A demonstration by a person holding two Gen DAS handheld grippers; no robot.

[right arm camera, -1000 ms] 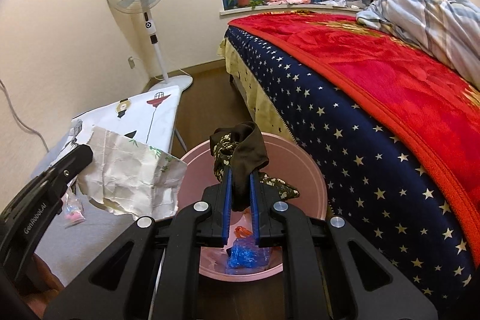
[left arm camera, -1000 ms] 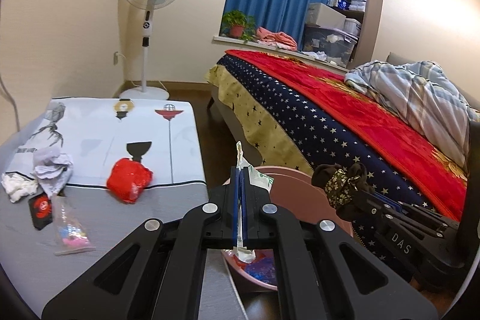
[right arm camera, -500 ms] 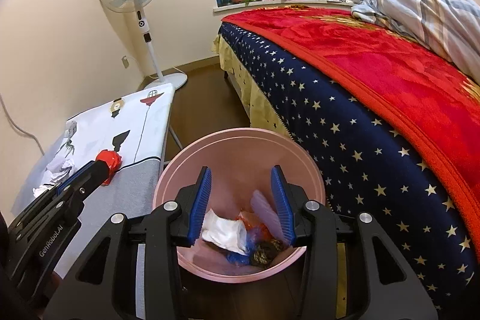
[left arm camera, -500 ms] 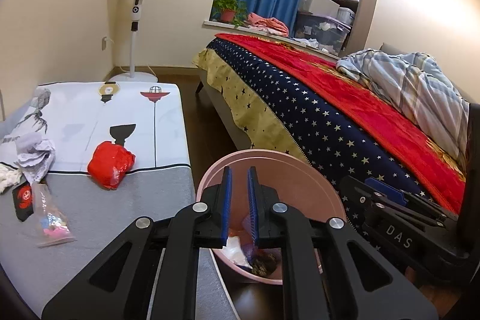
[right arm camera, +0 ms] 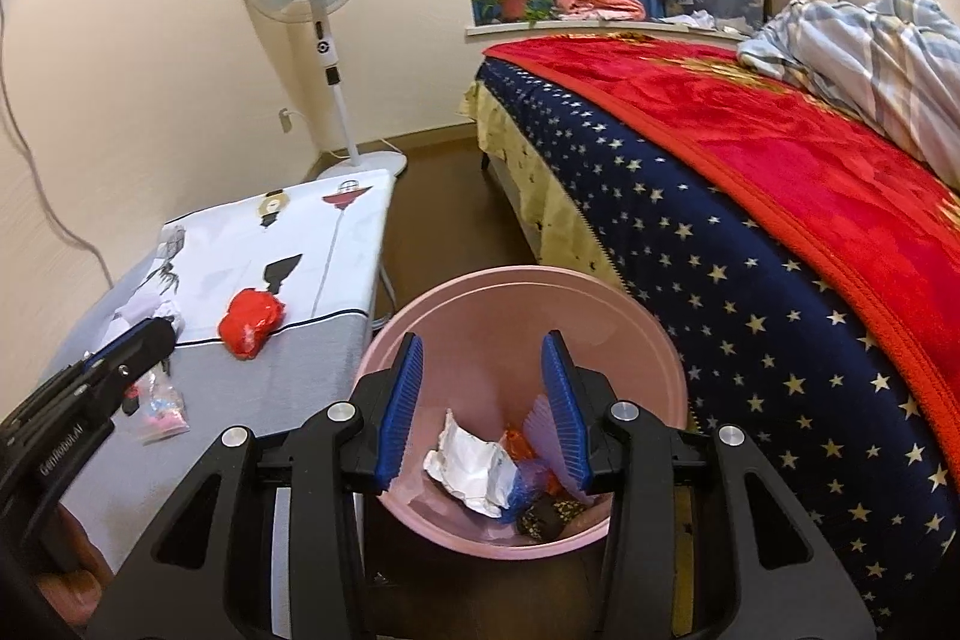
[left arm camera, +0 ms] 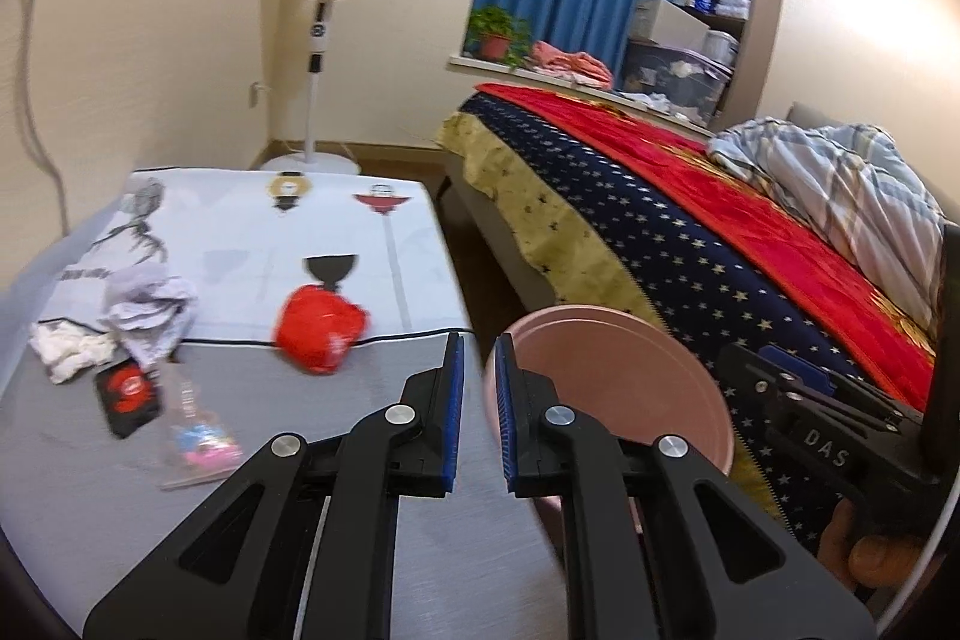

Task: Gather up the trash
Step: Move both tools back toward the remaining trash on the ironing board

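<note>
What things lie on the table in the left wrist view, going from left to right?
White crumpled tissue → black and red packet → clear plastic bag → red wrapper.

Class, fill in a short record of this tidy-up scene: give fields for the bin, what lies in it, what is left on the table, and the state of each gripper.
Bin: pink bin on the floor between table and bed
In bin: crumpled white paper, dark patterned cloth, other scraps
On table: red crumpled bag, white tissues, small clear packet, black and red card
Left gripper: fingers slightly apart, empty
Right gripper: fingers open above the bin, empty
</note>
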